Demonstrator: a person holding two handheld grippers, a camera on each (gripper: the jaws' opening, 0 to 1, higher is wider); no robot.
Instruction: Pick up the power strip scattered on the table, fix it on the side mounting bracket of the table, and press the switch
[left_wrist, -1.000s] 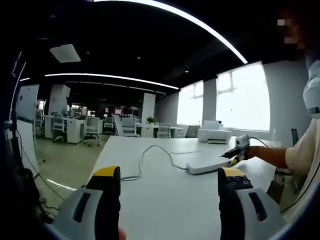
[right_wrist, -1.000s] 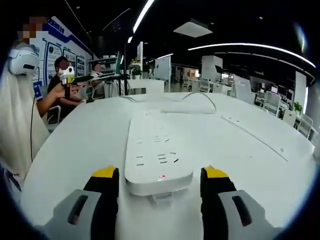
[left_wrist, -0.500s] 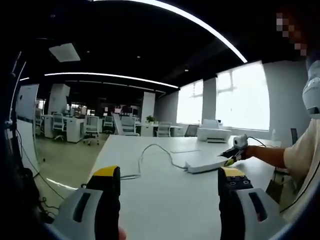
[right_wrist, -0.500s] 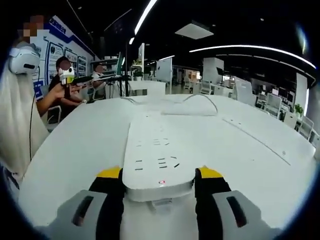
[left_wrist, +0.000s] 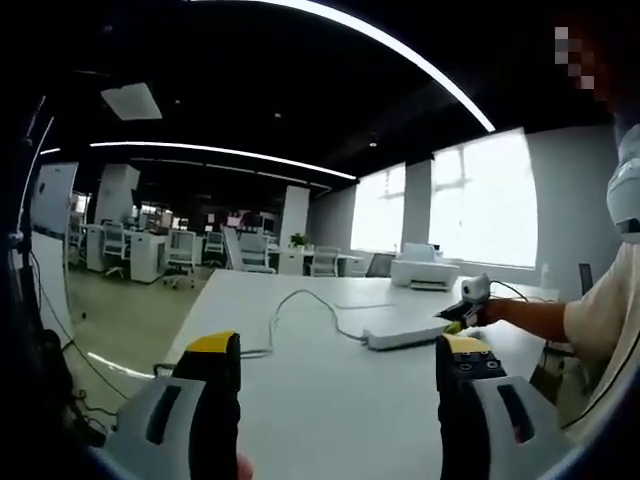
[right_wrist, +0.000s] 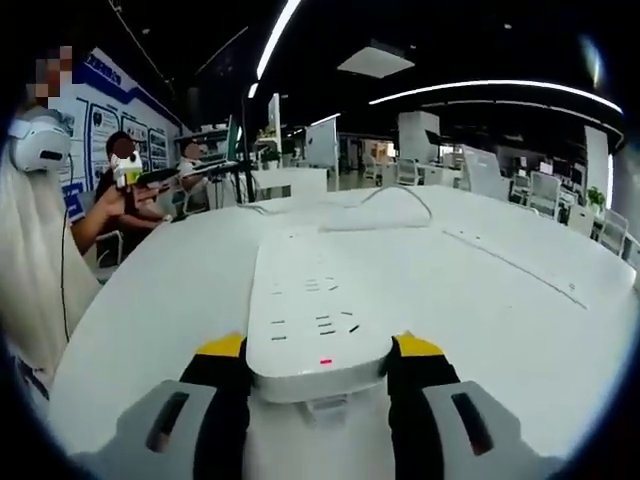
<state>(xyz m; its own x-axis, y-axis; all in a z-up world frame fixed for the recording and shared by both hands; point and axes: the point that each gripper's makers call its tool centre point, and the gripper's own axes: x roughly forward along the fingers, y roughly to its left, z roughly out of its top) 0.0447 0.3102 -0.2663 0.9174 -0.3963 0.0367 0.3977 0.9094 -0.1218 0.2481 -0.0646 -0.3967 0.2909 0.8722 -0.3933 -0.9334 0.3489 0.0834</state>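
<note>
Left gripper view
Room: open-plan office with a dark ceiling, long light strips, bright windows on the far right, and rows of desks and chairs (left_wrist: 182, 268) far back.
Surface: white table (left_wrist: 330, 390) stretching away from the camera.
Left gripper (left_wrist: 338, 352): its two yellow-tipped jaws rise from the bottom edge, spread wide, with bare tabletop between them and nothing held.
Power strip (left_wrist: 408, 333): white, well ahead and to the right on the table; its far right end meets the right gripper (left_wrist: 462, 312), which reaches in from the right in a person's hand.
Cable (left_wrist: 300, 312): white, running from the strip's left end across the table in a loose loop toward the near left edge.
Printer (left_wrist: 425, 271): white box on the far part of the table, by the windows.
Person: pale sleeve (left_wrist: 600, 320) and forearm at the right margin.

Right gripper view
Room: same office, with a blue-and-white wall board (right_wrist: 105, 115) at the left and seated people (right_wrist: 125, 185) beyond the table's far left edge.
Surface: white table (right_wrist: 500, 310), broad and rounded.
Right gripper (right_wrist: 318, 350): jaws narrowed onto the near end of the power strip (right_wrist: 310, 310), one yellow tip pressed against each long side.
Power strip detail: lies lengthwise away from the camera, socket slots facing up, a small red light (right_wrist: 326, 361) near the gripped end.
Cable (right_wrist: 385, 205): arcs off the strip's far end.
Person: pale clothing (right_wrist: 35, 260) at the left margin.
</note>
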